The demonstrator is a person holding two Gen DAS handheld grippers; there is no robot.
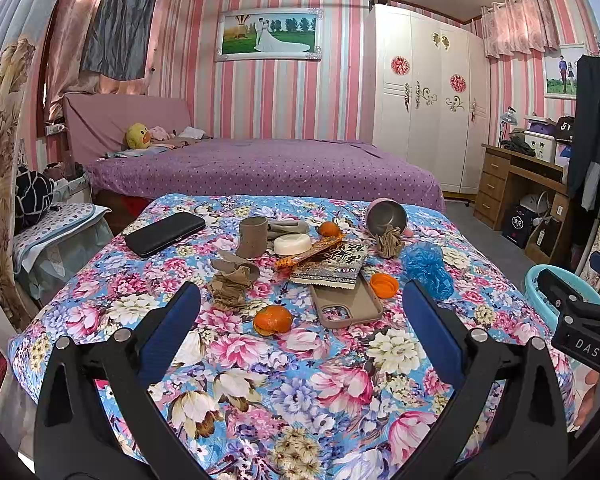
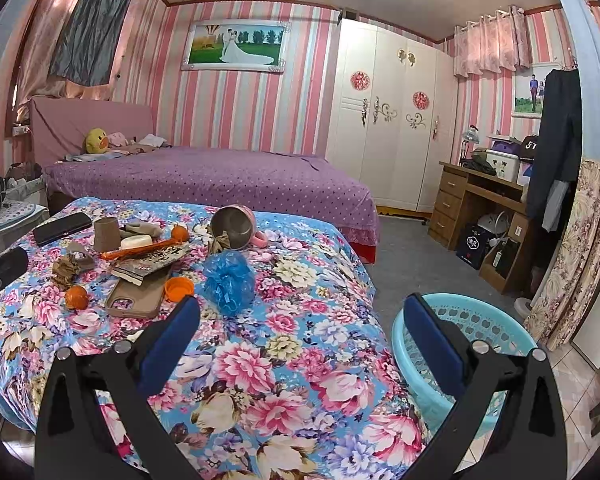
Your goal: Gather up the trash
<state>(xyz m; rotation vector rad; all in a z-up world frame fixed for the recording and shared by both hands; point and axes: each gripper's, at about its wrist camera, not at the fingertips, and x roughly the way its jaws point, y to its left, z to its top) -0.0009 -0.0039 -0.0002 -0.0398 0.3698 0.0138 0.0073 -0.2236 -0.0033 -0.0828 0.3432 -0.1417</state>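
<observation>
On the floral-covered table lie an orange peel, a crumpled brown paper, a second paper wad by a tipped pink mug, an orange wrapper, a snack packet and a cardboard tube. My left gripper is open and empty, just short of the peel. My right gripper is open and empty over the table's right edge, beside a light blue basket on the floor. The peel also shows in the right wrist view.
Also on the table are a black phone, a brown phone case, an orange lid, a blue mesh puff, a white soap and a second orange. A purple bed stands behind; a desk at right.
</observation>
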